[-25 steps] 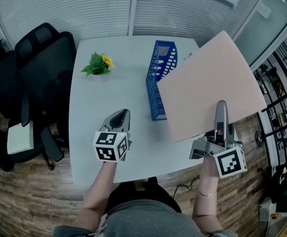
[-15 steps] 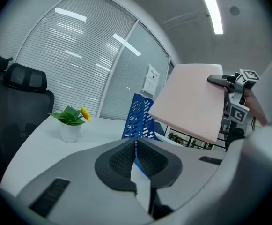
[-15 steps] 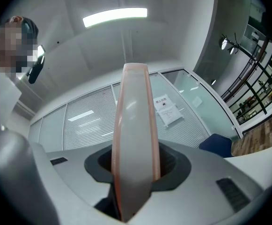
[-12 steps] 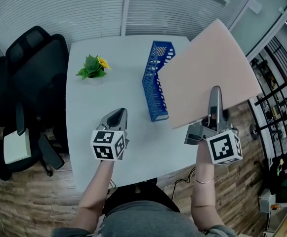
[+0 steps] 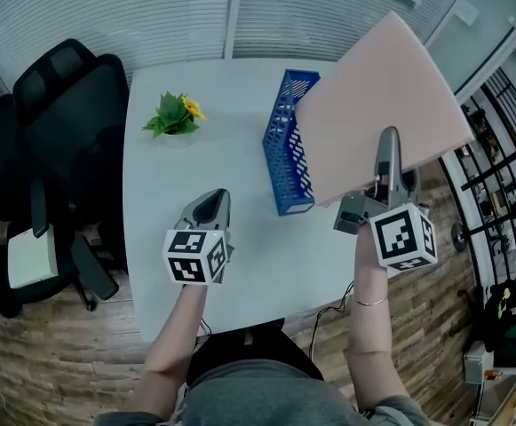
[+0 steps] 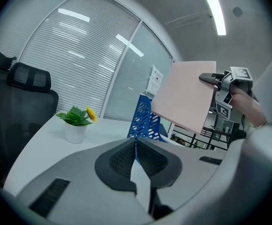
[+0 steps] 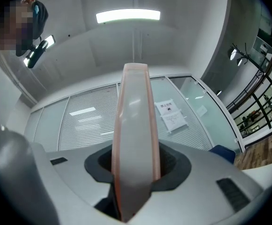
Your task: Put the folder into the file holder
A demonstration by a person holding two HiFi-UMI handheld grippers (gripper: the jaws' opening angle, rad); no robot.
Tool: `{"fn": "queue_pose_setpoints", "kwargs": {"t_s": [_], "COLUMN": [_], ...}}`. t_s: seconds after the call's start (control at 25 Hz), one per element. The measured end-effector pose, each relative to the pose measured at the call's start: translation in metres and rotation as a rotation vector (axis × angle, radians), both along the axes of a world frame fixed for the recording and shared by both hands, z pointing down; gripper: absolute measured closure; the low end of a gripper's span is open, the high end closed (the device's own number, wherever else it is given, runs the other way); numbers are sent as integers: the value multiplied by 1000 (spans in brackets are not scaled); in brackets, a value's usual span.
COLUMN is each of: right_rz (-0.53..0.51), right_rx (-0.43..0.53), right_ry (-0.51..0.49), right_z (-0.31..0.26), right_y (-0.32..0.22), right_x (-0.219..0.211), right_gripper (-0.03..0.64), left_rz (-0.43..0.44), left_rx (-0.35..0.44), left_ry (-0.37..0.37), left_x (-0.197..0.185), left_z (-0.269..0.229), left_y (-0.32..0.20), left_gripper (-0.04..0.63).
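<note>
"Above the table [image 5: 195,171], where is the folder [image 5: 382,105]?"
"Clamped in the right gripper [image 5: 388,140], tilted, just beside the blue file holder [image 5: 286,149]."
"And the left gripper [image 5: 213,204]?"
"Jaws together, nothing between them."

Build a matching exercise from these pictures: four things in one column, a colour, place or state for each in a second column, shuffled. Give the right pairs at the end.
Things
1. folder
2. file holder
3. potted plant
4. left gripper

Descriptions
A. blue, standing on the table
B. jaws together, nothing between them
C. has a yellow flower
D. pink, clamped in the right gripper, lifted off the table

Pairs: 1-D, 2-A, 3-C, 4-B
</note>
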State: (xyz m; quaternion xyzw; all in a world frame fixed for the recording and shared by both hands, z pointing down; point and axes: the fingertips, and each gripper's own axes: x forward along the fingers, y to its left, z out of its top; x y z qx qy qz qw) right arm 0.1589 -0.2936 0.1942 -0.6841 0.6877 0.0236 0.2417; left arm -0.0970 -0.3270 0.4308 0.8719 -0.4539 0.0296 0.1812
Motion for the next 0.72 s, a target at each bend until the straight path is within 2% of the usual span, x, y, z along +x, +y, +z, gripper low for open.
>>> {"fn": "queue_pose_setpoints", "kwargs": {"t_s": [0.36, 0.72], "right_rz": [12, 23], "right_rx": [5, -2], "right_ry": [78, 112], "right_z": [4, 21], "right_y": [-26, -41], "right_x": [-13, -12], "right_gripper": [459, 459], "left_rz": [-1, 4], "left_rx": [0, -7], "left_ry": [-15, -37], "left_x": [4, 14], "left_z": [0, 4], "left_y": [-1, -1], "left_gripper": [568, 568]}}
